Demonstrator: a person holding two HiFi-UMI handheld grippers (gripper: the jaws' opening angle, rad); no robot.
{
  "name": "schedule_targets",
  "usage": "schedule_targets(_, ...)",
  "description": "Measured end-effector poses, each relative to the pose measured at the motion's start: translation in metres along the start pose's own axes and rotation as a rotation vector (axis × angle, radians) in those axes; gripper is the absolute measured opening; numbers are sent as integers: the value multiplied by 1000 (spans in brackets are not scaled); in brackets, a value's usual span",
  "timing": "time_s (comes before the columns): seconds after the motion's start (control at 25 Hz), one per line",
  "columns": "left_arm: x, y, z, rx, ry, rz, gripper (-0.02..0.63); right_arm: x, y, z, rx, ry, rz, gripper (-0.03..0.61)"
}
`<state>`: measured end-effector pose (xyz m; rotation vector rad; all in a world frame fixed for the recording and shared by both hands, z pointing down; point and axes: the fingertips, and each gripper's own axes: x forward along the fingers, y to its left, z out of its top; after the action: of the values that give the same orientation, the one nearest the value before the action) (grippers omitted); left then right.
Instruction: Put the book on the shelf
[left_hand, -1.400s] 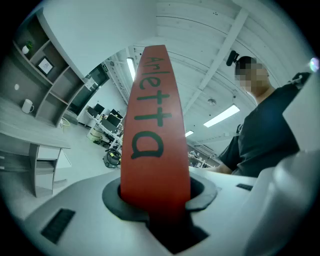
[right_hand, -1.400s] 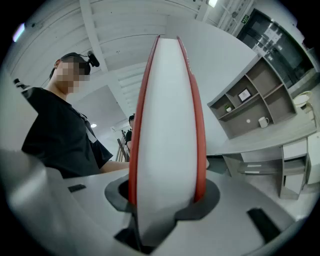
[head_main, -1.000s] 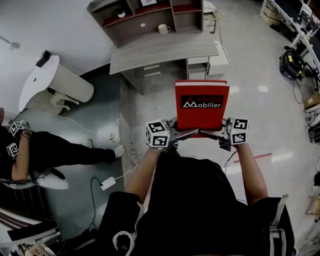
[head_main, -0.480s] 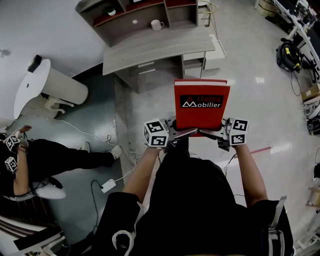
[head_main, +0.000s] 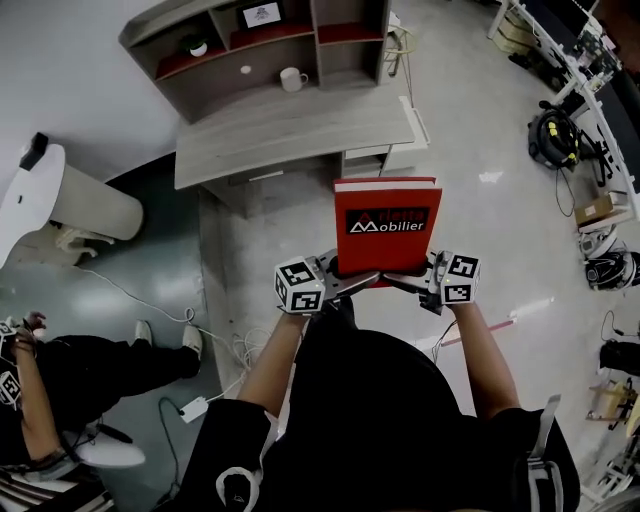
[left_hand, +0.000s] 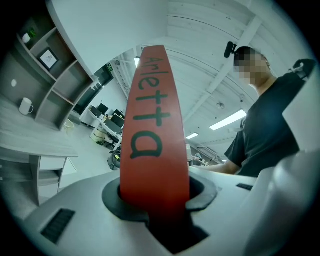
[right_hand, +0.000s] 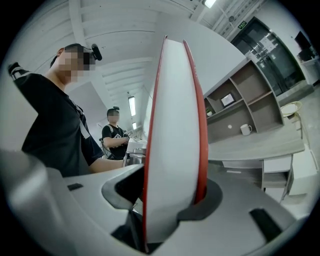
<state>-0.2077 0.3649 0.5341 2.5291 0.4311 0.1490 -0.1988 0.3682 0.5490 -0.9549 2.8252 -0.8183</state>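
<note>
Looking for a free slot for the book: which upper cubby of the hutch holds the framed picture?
The middle upper cubby: the framed picture stands in it, while the left cubby holds a small pot.

**Colours and markings, item by item**

Book (head_main: 385, 225): bright red cover; black band across it with white lettering and fainter red lettering above; spine red with dark lettering; page block white.
Left gripper (head_main: 345, 281): pale grey shell; black pads; cube faced with black-and-white square markers.
Desk (head_main: 290, 125): light grey wood grain.
Shelf unit (head_main: 314, 45): grey-brown frame; dark red boards in the upper compartments.
Mug (head_main: 292, 78): white.
Floor (head_main: 500, 230): pale glossy grey with bright white reflections; a darker blue-green patch at the left.
Shirt (head_main: 390, 400) of the person holding the book: black.
Seated person (head_main: 100, 365) at the left: black clothing; white shoes.
</note>
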Motion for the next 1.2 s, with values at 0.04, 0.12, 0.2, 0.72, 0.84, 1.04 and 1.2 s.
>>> schedule_targets(0.04,-3,14,11,2,0,4,161,7,-13,10,3,0,0,202)
schedule_targets(0.12,-8,39,33,6,5,9,161,20,-36,30,11,0,0,203)
schedule_targets(0.2,-13,60,53,13,9,10,161,33,-56,49,9,4,-7,204)
schedule_targets(0.72,-38,169,144,64,-2,33,161,90,-157,134,-28,6,-55,213)
schedule_targets(0.84,-44,192,157,75,7,25,163,103,-177,145,-15,5,-79,213)
schedule_targets(1.04,-63,256,194,67,0,45,170,140,-235,179,-8,8,-97,221)
schedule_targets(1.2,-63,276,206,75,-10,84,183,145,-255,189,-10,6,-113,236)
